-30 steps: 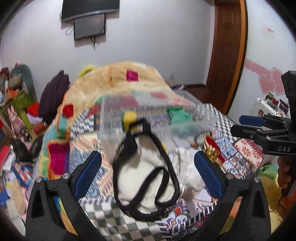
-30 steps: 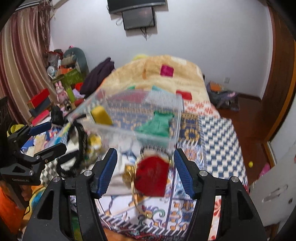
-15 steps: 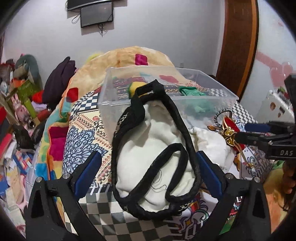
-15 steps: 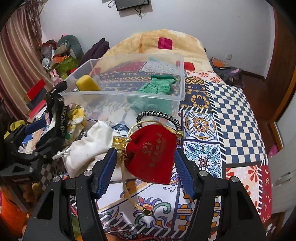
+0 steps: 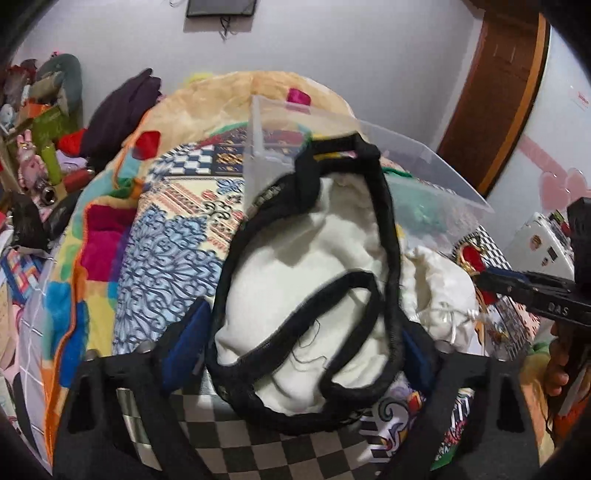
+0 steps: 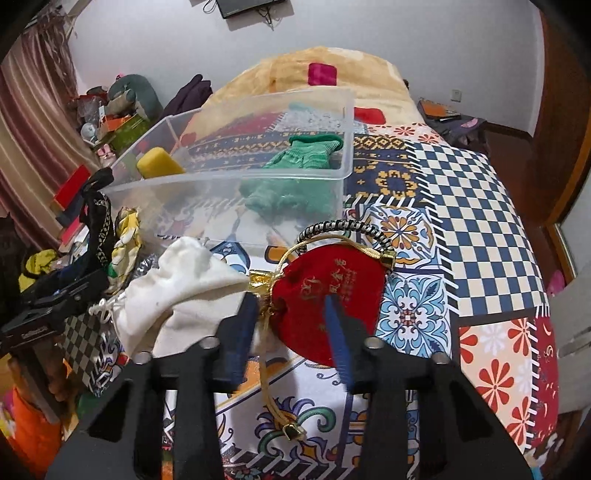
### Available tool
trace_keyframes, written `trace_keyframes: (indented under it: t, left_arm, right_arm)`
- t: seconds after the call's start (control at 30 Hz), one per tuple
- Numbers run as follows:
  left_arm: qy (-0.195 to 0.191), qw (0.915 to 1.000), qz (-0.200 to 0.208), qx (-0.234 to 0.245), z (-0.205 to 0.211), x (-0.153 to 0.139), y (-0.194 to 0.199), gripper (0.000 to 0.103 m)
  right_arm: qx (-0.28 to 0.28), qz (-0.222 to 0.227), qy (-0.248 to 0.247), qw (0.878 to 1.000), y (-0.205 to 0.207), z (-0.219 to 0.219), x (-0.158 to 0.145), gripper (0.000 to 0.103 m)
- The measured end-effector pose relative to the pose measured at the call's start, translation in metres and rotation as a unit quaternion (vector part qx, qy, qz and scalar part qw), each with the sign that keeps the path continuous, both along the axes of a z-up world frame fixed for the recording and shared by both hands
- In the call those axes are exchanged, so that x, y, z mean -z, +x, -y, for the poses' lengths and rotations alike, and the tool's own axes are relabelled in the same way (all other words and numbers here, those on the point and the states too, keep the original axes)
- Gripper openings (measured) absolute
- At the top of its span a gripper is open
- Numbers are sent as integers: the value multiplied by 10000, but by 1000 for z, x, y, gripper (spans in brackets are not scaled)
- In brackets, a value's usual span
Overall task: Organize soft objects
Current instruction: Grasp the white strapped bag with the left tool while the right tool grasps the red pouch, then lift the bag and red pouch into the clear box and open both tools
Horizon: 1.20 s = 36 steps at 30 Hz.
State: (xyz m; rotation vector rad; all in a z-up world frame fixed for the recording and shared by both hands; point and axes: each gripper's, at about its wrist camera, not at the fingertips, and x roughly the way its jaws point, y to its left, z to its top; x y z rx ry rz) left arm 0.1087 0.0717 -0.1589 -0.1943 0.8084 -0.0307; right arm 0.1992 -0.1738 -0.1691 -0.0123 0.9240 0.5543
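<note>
- Left gripper clamped on white cloth bag with black strap trim; blue pads pressed against both sides of bag, bag raised toward lens, filling centre of left wrist view.
- Top of black-trimmed bag overlapping near corner of clear plastic storage bin; touching or merely in front, cannot tell.
- Right gripper closing on red velvet drawstring pouch with gold lettering; blue pads blurred, narrow gap, right pad across pouch face, left pad at gold-tied neck. Firm grip or not, cannot tell.
- Red pouch lying on patterned patchwork bedspread, just in front of bin's near wall; gold cord trailing down toward lens, metal tip at end.
- Black-and-silver braided ring behind pouch top, close to bin wall.
- Plain white drawstring pouch just left of red pouch, touching gold neck.
- Inside bin: yellow sponge block at left, green knitted glove at right, well apart.
- Yellow-white crumpled fabric beside bin's left end.
- Wall-mounted dark screen above bed head.
</note>
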Motion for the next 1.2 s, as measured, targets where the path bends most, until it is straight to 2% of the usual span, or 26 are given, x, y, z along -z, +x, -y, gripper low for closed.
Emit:
trace_keyframes:
  t: [0.13,0.2,0.27,0.43,0.6,0.63,0.67,0.73,0.77,0.83,1.03,1.07,1.2]
  left_arm:
    - [-25,9998,77,195,5,-4,-6,66]
    - [-51,9995,86,306,7,-6,-8,55]
    - [-35,9993,116,359,10,-9,-13,38]
    - [-113,9991,163,363,5,-15,-20,25]
    - [-155,9985,363,386,4,-30,-31,22]
    - [-154,9980,435,422,5,-35,-34,22]
    - [-154,9978,472,447,6,-38,-35,22]
    - [-138,9970,550,524,9,-44,-38,23]
    - [-125,9968,562,559,11,-46,-39,24]
    - [-111,9966,559,594,14,-47,-37,26]
    - [-89,9974,377,607,19,-35,-30,27]
    - [-106,9974,384,596,18,-35,-30,26]
    - [-163,9974,475,525,14,-38,-33,26]
  right_arm:
    - [-87,149,-46,9998,-6,-2,-4,13]
    - [-102,197,-85,9997,-7,-2,-4,11]
    - [-116,233,-104,9996,-9,-3,-5,8]
    - [-102,301,-73,9995,-10,0,-8,8]
    - [-44,346,-212,9992,-10,4,-12,10]
    - [-28,323,-239,9992,-8,5,-11,19]
    - [-2,297,-267,9992,-7,6,-9,37]
    - [144,315,-290,9990,-4,8,-8,58]
    - [186,328,-311,9988,-3,9,-7,61]
    - [198,295,-372,9987,-1,8,-5,61]
    - [201,60,-436,9988,9,5,7,59]
    - [176,14,-410,9990,11,5,10,51]
    - [164,-24,-328,9993,13,7,11,28]
